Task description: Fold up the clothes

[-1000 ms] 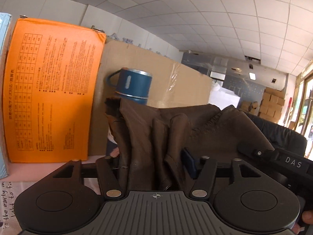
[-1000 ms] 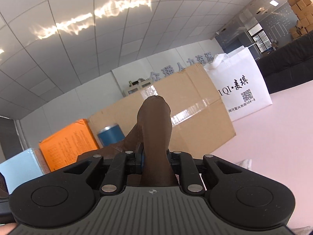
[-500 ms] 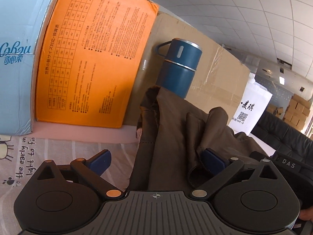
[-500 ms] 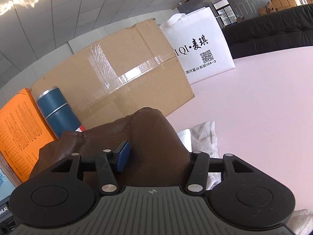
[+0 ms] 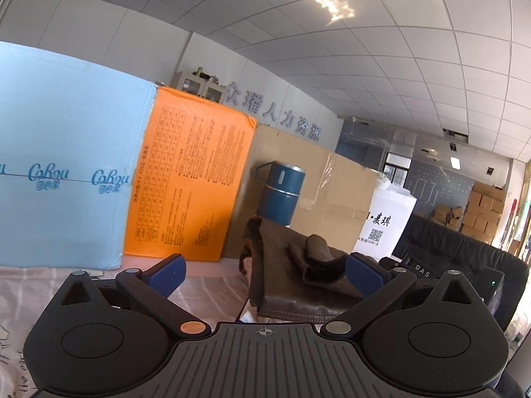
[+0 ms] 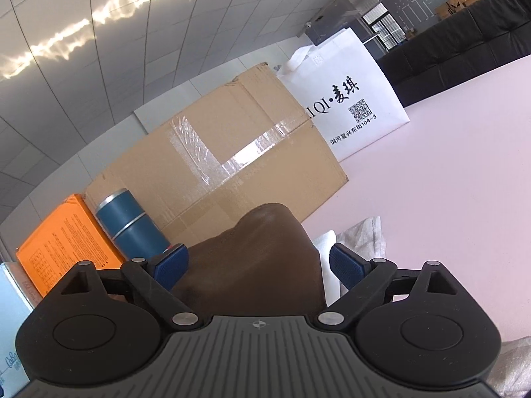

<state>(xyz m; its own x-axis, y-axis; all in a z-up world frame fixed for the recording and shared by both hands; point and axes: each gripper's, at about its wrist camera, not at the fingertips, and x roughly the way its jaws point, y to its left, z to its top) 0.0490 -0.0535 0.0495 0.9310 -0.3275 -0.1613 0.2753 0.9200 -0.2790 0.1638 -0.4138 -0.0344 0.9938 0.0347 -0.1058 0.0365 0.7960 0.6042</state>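
A dark brown garment (image 5: 292, 275) lies bunched and partly folded on the table, just ahead of my left gripper (image 5: 265, 270). That gripper is open, its blue pads (image 5: 167, 270) wide apart, and the cloth lies toward its right pad without being pinched. In the right wrist view the same brown garment (image 6: 259, 258) humps up between the open fingers of my right gripper (image 6: 259, 263). Its blue pads (image 6: 346, 267) stand clear of the cloth on both sides.
Along the back stand a light blue carton (image 5: 63, 179), an orange box (image 5: 189, 185), a blue thermos (image 5: 280, 195), a taped cardboard box (image 6: 225, 162) and a white bag (image 6: 345, 109). A white cloth (image 6: 361, 235) lies right of the garment on the pink tabletop (image 6: 448, 179).
Both grippers were shut on the brown garment a second ago. They opened and let it drop onto the table, and both have drawn back from it.
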